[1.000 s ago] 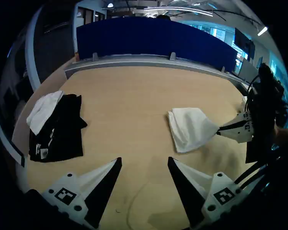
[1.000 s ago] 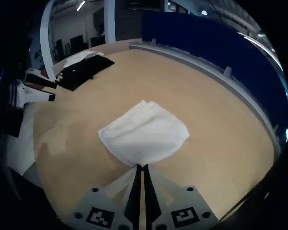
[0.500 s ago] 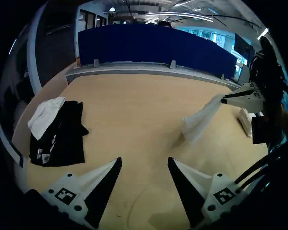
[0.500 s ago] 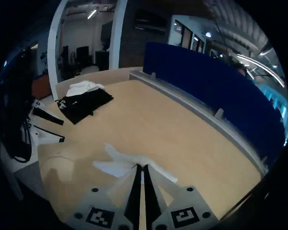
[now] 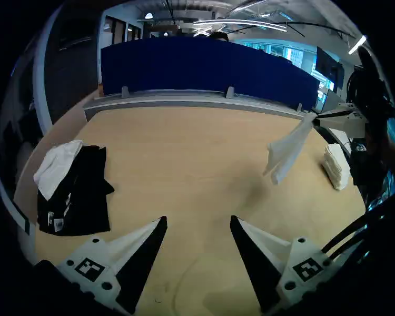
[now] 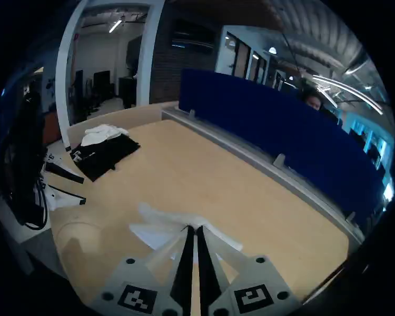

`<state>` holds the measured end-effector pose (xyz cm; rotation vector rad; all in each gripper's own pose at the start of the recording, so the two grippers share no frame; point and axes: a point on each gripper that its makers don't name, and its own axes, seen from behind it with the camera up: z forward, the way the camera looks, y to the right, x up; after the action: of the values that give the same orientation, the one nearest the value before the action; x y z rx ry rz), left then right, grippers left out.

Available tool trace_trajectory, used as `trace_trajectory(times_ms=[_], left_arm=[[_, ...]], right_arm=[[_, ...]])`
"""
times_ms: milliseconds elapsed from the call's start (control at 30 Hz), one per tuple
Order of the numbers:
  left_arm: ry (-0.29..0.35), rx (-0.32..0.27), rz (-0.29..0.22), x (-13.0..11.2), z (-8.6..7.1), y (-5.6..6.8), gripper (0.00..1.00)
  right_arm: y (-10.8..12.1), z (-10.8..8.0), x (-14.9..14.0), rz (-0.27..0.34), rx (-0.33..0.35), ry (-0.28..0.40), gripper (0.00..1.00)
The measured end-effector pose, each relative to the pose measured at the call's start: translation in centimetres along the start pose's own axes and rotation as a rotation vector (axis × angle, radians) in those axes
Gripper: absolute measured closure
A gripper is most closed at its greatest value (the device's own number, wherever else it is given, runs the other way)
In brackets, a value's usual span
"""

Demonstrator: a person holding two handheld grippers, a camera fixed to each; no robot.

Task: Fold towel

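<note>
Pale wooden desk [image 5: 187, 152] in an open office, with a blue partition [image 5: 197, 68] along its far edge at 12 o'clock. In the left gripper view, the left gripper [image 5: 197, 218] sits at 6 o'clock over the desk, its jaws spread wide with nothing between them. At 3 o'clock the right gripper [image 5: 316, 117] is raised above the desk, and the white towel [image 5: 287, 152] hangs from its tip, clear of the surface. Just right of the towel, a stack of folded white cloths [image 5: 337, 166] lies near the desk edge. At 9 o'clock lies a pile of dark clothes [image 5: 79, 195] with a white cloth [image 5: 55, 166] on top. In the right gripper view, the jaws at 6 o'clock are pressed together, pinching the towel's edge.
</note>
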<state>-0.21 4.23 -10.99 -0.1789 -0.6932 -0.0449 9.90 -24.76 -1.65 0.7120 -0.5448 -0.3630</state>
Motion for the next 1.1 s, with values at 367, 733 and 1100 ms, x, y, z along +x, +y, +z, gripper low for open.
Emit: trace_trajectory(times_ms=[367, 733, 1100], left_arm=[[-0.008, -0.006, 0.017, 0.1, 0.5, 0.8, 0.11], [-0.019, 0.005, 0.016, 0.4, 0.8, 1.3, 0.11], [-0.037, 0.021, 0.020, 0.5, 1.0, 1.8, 0.11]], right_arm=[[9.5, -5.2, -1.1, 0.048, -0.099, 0.000, 0.96], [21.1, -10.8, -4.0, 0.091, -0.207, -0.020, 0.96], [29.8, -14.3, -7.3, 0.120, -0.286, -0.060, 0.96]])
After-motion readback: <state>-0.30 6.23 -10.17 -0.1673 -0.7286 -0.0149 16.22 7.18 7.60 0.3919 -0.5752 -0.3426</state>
